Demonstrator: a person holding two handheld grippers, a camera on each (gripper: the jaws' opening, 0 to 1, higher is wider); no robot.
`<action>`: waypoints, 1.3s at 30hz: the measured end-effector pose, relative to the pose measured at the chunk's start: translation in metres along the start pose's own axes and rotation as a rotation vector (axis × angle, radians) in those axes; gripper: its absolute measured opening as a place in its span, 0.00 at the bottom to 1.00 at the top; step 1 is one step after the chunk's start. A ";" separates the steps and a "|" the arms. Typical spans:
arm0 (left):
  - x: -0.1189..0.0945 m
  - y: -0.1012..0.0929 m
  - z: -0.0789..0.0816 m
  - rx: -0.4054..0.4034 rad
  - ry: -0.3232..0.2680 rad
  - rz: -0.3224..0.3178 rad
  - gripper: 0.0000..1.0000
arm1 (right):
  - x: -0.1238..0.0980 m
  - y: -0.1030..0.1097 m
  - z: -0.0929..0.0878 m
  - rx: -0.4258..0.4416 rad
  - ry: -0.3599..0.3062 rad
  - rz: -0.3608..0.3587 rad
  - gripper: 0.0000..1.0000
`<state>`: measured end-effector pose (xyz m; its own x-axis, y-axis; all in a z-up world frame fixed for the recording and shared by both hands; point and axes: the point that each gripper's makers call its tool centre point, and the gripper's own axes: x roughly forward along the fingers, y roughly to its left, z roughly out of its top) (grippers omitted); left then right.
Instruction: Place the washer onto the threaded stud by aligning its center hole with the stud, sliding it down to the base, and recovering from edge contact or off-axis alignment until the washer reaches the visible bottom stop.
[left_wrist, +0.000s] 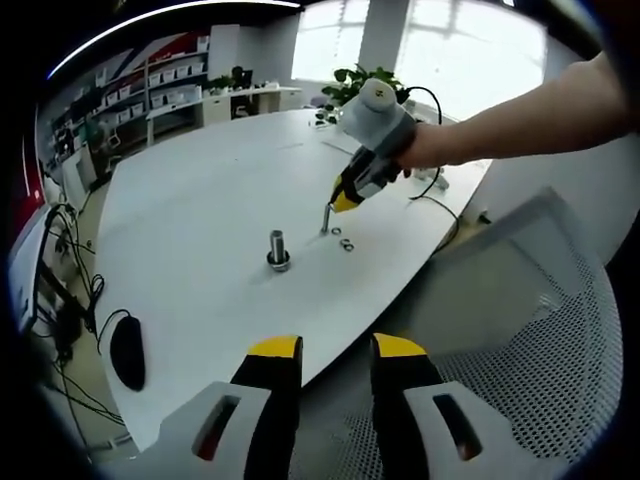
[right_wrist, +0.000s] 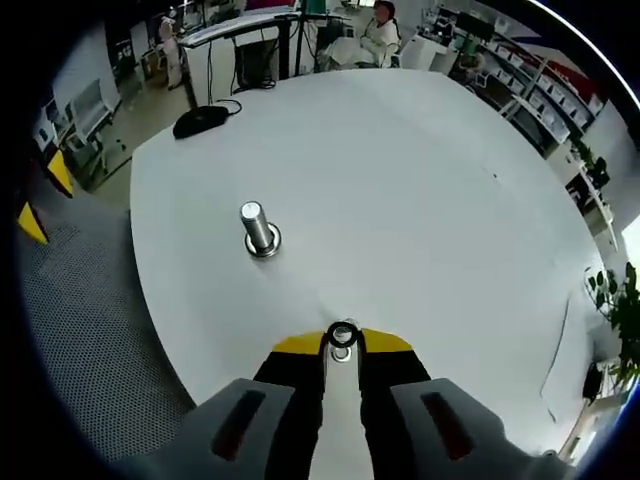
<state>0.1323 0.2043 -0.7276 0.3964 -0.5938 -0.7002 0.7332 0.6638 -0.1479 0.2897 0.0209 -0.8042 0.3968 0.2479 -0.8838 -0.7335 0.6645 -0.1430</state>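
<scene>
Right gripper (right_wrist: 342, 345) jaws pinched small silver metal washer (right_wrist: 342, 337) at tips; upright threaded steel stud (right_wrist: 257, 229) stood ahead-left, open white tabletop (right_wrist: 420, 200) all round. Left gripper (left_wrist: 336, 352) jaws parted, empty, beyond table edge.

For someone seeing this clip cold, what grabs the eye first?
The upright threaded stud standing alone mid-way across the white table. Next, the right gripper, yellow-tipped jaws closed on a washer at the table's near edge. In the left gripper view, spare washers lie beside that gripper.
</scene>
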 end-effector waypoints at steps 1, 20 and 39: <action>0.000 0.000 0.000 0.000 0.000 -0.001 0.25 | 0.000 0.001 0.000 0.007 -0.002 0.003 0.14; 0.000 0.001 -0.001 0.003 0.007 0.007 0.25 | 0.013 0.000 -0.001 -0.017 0.027 0.003 0.14; 0.001 0.004 -0.006 -0.001 0.032 0.017 0.23 | 0.050 -0.001 -0.017 0.050 0.096 0.056 0.15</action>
<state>0.1317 0.2091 -0.7332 0.3907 -0.5680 -0.7244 0.7260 0.6739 -0.1368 0.3010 0.0205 -0.8560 0.2998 0.2182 -0.9287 -0.7232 0.6868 -0.0721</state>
